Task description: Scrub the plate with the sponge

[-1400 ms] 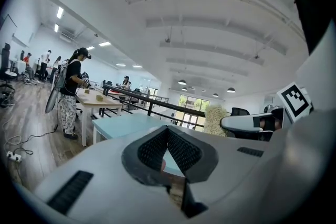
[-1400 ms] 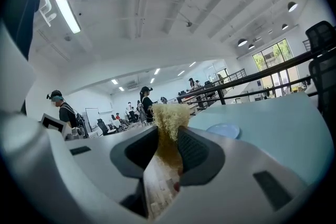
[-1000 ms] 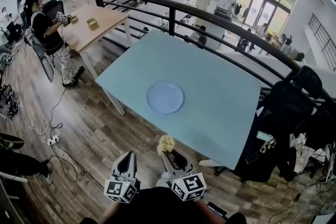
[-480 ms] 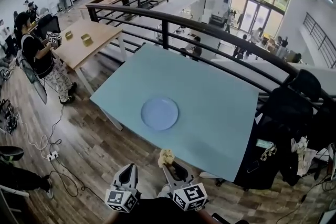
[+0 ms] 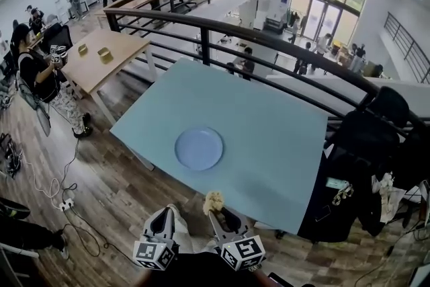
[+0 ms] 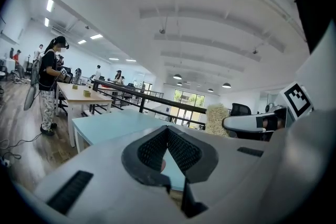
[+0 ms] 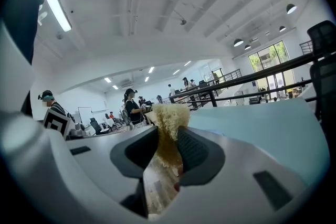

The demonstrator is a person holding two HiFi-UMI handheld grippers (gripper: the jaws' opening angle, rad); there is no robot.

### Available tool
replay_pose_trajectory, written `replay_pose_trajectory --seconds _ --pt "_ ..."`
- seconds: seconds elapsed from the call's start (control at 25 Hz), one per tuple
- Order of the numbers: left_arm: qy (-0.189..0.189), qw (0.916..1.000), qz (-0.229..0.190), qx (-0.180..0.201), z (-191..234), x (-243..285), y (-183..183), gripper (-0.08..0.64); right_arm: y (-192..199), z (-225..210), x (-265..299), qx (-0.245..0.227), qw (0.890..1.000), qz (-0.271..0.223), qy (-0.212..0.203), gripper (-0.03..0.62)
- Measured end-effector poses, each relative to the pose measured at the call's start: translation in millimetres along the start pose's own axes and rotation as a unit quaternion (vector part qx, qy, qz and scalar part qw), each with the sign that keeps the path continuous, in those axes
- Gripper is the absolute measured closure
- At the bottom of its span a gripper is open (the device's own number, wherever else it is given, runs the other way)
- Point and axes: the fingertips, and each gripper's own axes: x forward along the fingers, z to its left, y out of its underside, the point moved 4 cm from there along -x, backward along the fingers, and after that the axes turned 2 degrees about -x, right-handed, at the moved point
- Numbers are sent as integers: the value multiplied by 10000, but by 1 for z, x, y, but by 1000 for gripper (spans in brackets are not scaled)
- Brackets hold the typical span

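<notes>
The right gripper [image 7: 167,139] fingers were clamped on the sponge [image 7: 169,113]. The left gripper [image 6: 168,135] fingers were closed together, holding nothing. Both grippers sat at lower centre of the head view. The plate [image 5: 199,148] lay mid-frame on the surface [image 5: 282,131], apart from the sponge.

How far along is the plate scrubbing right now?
Done: the sponge is clamped in the right gripper. In hand: both grippers hang short of the table's near edge, and the left gripper is shut and empty. Left: reaching the plate, which lies untouched on the table, and all the scrubbing.
</notes>
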Motion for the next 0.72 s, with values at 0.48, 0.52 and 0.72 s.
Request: replay_pose_trajectory --seconds 0.48,0.52,0.72 --pt "266 9996 -95 -39 24 52 -12 557 -14 -13 42 -77 9996 -129 241 476" --pt "309 9995 -90 -38 26 58 -14 557 -16 -17 46 -79 9995 -127 277 476" --pt "501 9987 -43 -15 45 96 -30 557 -29 -29 74 -69 9985 -184 508 476"
